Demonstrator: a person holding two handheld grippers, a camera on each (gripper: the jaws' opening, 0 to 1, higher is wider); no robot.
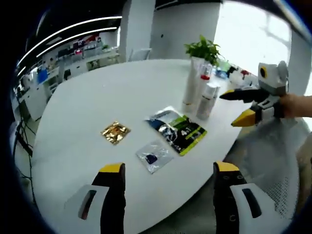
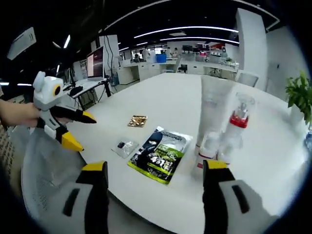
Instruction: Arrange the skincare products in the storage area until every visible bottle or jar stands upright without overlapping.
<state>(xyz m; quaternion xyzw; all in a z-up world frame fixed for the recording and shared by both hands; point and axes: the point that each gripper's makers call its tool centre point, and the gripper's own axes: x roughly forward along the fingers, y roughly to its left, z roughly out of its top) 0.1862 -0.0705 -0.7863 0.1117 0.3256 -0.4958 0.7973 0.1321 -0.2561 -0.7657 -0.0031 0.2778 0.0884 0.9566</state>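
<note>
- Left gripper (image 1: 168,171): yellow-tipped black jaws set wide apart with nothing between them, poised over the near edge of the round white worktop (image 1: 92,112).
- Right gripper (image 2: 154,168): jaws likewise wide apart and empty; it also appears in the left gripper view (image 1: 243,105) with its tips spread, just beside the bottles.
- Tall white plastic tube (image 2: 214,105): upright, ahead of the right jaw. Judged light, with a soft wall that would dent under a hard squeeze; best taken low on the body, near the cap it stands on.
- Clear bottle with a red collar (image 2: 236,124): upright, touching or just beside the tube. Judged smooth and slippery, and top-heavy enough to tip; a mid-body hold seems safest.
- Short white cylindrical bottle (image 1: 208,100): upright at the front of the group; stiff, and should take a firm pinch.
- Black-and-green flat pouch (image 2: 161,155): lying flat between and ahead of the right gripper's jaws. Limp; an edge pinch would be needed. Large white print reads something like "4 in 1"; the smaller text is unreadable.
- Small clear sachet (image 1: 153,157) and gold foil sachet (image 1: 115,132): flat, thin, crinkly, ahead of the left gripper's jaws. No writing legible.
- No labels on the bottles can be read.
</note>
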